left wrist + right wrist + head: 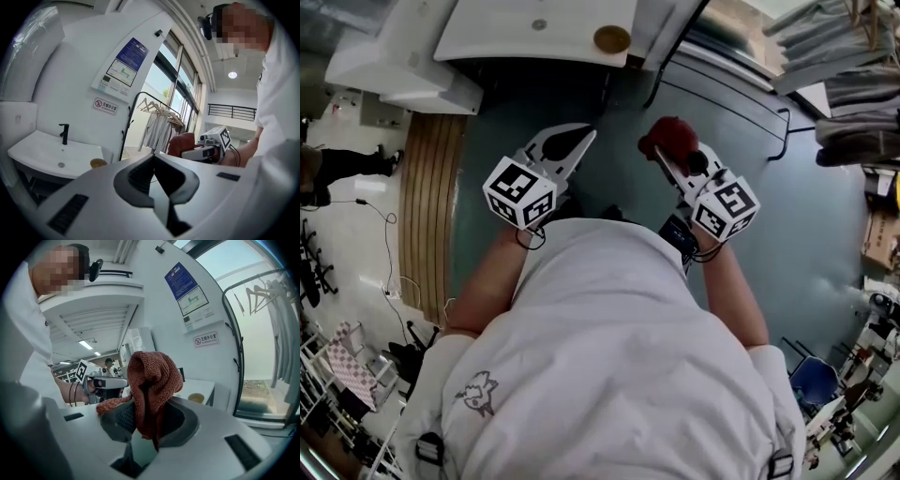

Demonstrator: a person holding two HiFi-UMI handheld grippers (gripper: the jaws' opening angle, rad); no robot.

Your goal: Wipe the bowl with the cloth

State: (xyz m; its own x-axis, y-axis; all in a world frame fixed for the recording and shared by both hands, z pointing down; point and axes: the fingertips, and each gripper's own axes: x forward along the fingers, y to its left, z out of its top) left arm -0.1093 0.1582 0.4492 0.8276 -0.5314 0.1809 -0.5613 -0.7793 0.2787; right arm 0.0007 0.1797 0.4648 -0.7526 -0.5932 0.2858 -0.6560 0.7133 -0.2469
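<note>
- The white washbasin counter (502, 36) lies ahead of both claws and well apart from them. Its black tap (64, 133) shows up and to the left of the left gripper's jaw tips.
- The left gripper (153, 160) is clenched, its jaws closed tip to tip with nothing between them. The forearm behind it reaches forward from the person's body, and the claw points roughly level at the counter.
- The right gripper (149, 409) is beside it, pointing the same way, and is clamped on the rust-red knitted cloth (154, 373). The cloth bunches up above the jaw tips, and one flap hangs over the jaw on the left gripper's side.
- The bowl (611, 38), small and tan, sits at the counter's near edge. It is beyond both claws and touches neither. In the head view it falls between the lines of the two claws.
- Each gripper carries a cube with square markers just ahead of the hand that holds it.
- A blue-and-white poster (187, 287) hangs on the wall above and beyond the jaws, its print too small to read.
- Below the poster is a small sign (206, 339) with a red prohibition circle and a line of characters I cannot make out.
</note>
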